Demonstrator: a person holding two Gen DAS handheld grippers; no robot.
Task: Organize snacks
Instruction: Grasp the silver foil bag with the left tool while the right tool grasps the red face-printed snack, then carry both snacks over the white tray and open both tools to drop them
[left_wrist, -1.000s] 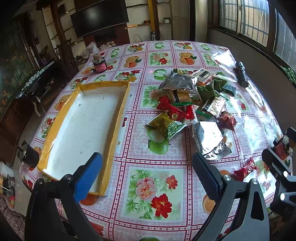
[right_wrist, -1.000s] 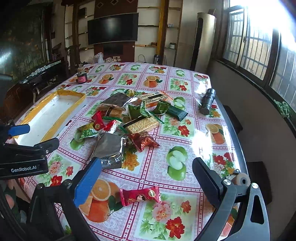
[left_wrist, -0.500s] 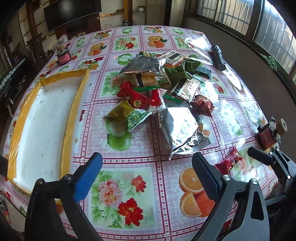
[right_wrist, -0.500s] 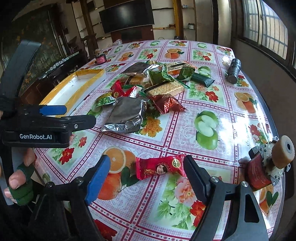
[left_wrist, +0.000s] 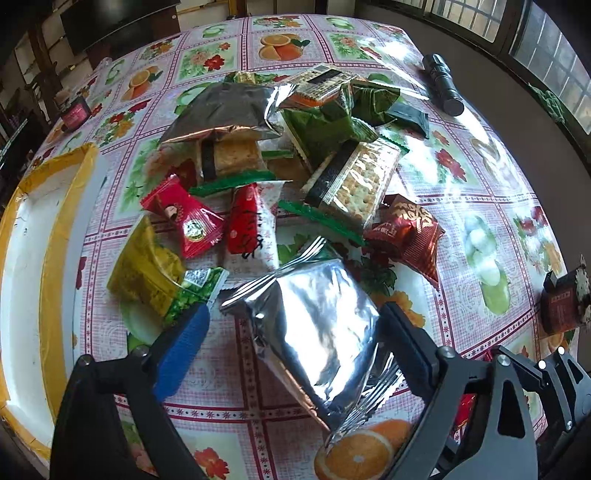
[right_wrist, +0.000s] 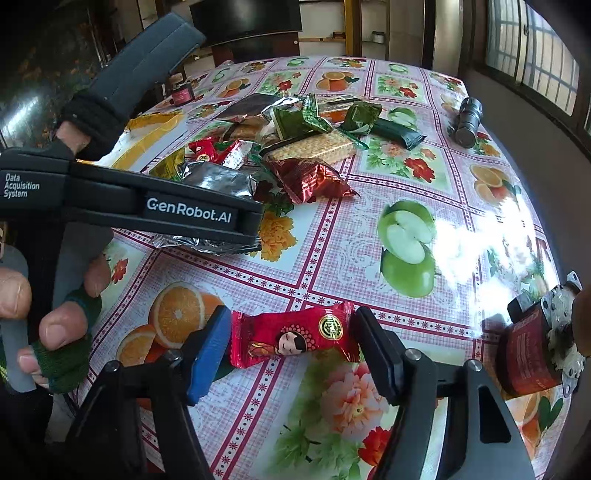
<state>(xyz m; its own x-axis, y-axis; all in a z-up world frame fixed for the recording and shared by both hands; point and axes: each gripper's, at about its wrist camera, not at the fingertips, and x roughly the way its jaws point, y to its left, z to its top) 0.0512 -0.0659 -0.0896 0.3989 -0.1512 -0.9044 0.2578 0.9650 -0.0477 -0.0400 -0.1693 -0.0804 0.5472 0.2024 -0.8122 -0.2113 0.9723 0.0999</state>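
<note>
both claws are closing: the left claw (left_wrist: 291, 345) around a crinkly silver foil pouch (left_wrist: 317, 332), the right claw (right_wrist: 291, 347) around a red candy wrapper (right_wrist: 295, 334) flat on the table (right_wrist: 369, 236); slick foil could squirt free

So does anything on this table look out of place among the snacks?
Yes: a black flashlight lies on its side on the tablecloth beyond the snack pile, nearer the window. It is no snack. The tray holds no snack.

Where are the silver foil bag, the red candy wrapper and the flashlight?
silver foil bag (left_wrist: 317, 328), left wrist view, middle of its face.
red candy wrapper (right_wrist: 293, 338), right wrist view, printed centre.
flashlight (right_wrist: 468, 122), right wrist view, barrel.
</note>
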